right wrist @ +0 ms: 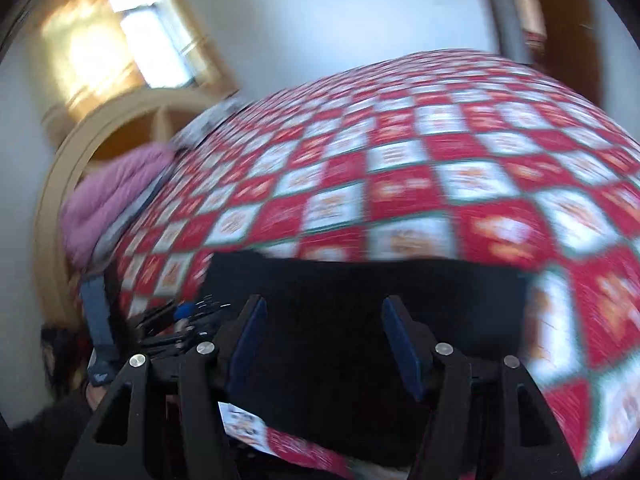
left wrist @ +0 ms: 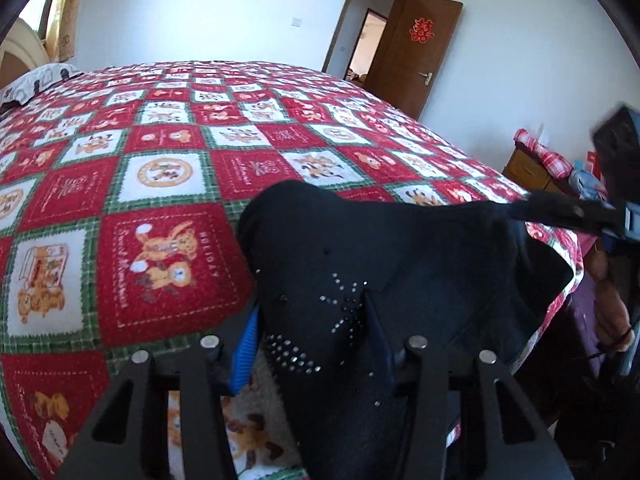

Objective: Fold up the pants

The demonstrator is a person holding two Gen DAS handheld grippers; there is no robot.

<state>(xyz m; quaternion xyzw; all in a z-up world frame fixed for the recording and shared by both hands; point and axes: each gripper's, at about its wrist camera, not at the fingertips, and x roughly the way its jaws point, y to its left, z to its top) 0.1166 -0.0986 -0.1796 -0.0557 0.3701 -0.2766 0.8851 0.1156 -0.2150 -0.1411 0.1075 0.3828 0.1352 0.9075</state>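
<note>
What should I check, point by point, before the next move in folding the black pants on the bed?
1. Left gripper around the black pants: ok, cloth lies between its fingers, though the jaws stand wide.
2. Right gripper closed on cloth: not ok, jaws apart in its own view.
3. Right wrist picture sharp: not ok, blurred.
4. Pants flat on the quilt: not ok, bunched and raised.
5. Pants fully on the bed: not ok, cloth hangs over the edge.
6. Leg ends aligned: cannot tell.
</note>
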